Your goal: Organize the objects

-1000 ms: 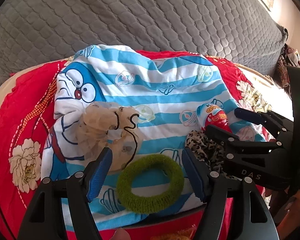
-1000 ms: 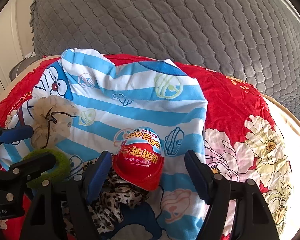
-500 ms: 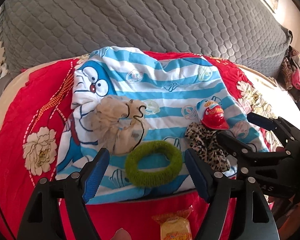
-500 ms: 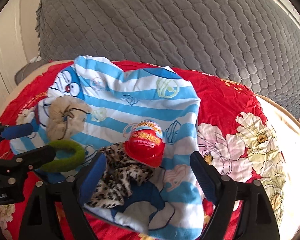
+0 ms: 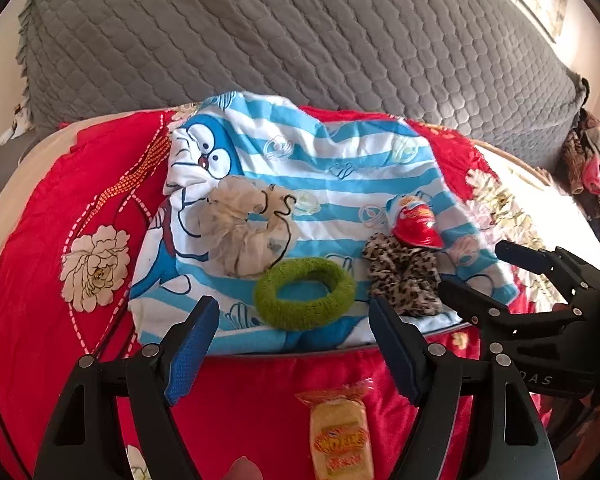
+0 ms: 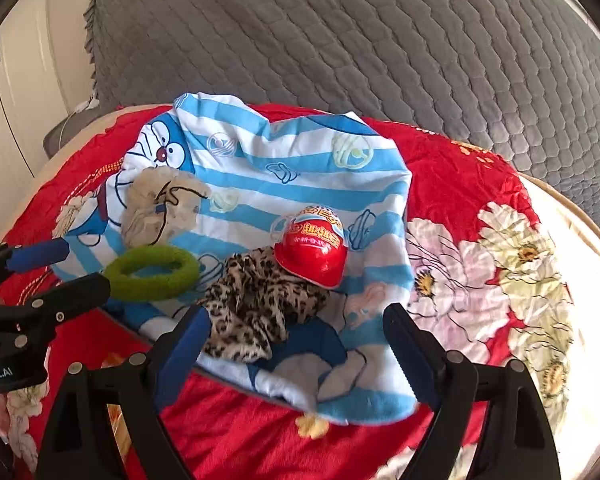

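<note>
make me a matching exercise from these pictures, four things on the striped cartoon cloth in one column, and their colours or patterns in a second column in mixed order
Things:
1. fuzzy ring scrunchie
2. egg-shaped toy
3. crumpled scrunchie touching the egg
4. sheer scrunchie by the cartoon face

Looks:
A. leopard print
B. pale beige with a dark cord
C. green
D. red base, printed top

Pairs: 1-C, 2-D, 3-A, 4-B

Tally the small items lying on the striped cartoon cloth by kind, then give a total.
Scrunchies: 3: cream scrunchie, green scrunchie, leopard-print scrunchie
Toy eggs: 1: red toy egg
Total: 4
</note>
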The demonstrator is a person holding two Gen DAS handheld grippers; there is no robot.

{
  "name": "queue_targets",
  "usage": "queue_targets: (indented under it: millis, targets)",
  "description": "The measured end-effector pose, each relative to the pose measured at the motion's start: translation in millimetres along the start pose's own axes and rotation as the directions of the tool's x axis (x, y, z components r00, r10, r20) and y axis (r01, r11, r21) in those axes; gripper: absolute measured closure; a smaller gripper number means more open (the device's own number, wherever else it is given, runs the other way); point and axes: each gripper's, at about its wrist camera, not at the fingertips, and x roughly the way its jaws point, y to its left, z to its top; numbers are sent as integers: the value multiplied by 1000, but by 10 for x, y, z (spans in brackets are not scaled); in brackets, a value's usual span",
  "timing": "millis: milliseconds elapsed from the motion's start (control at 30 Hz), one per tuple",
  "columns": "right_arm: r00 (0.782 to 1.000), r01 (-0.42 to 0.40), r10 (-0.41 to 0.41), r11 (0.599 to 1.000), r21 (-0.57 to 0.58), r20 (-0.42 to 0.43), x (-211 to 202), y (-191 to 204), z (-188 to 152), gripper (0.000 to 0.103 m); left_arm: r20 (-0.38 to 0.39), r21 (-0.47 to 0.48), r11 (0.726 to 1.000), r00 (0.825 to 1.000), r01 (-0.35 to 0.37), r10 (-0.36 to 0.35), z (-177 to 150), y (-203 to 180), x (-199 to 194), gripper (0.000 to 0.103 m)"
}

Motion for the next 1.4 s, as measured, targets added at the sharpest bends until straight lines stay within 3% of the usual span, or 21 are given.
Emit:
queue_targets:
  millis: [600,1100,1400]
  targets:
    - [996,44,-45,999,-11,-75,-511,88,-211,13,22,16,1000,999,22,-23,-134,-160,-411,24]
    - [995,78,-79,997,-23,-66,-1008,233,-499,12,12,60,998,1000,25,-26,-423,-209,-798,21]
    - [997,57,-55,998,41,-60,-1152,212,-721,6,2,89,995,999,35,-35,-600,-271,-952,21]
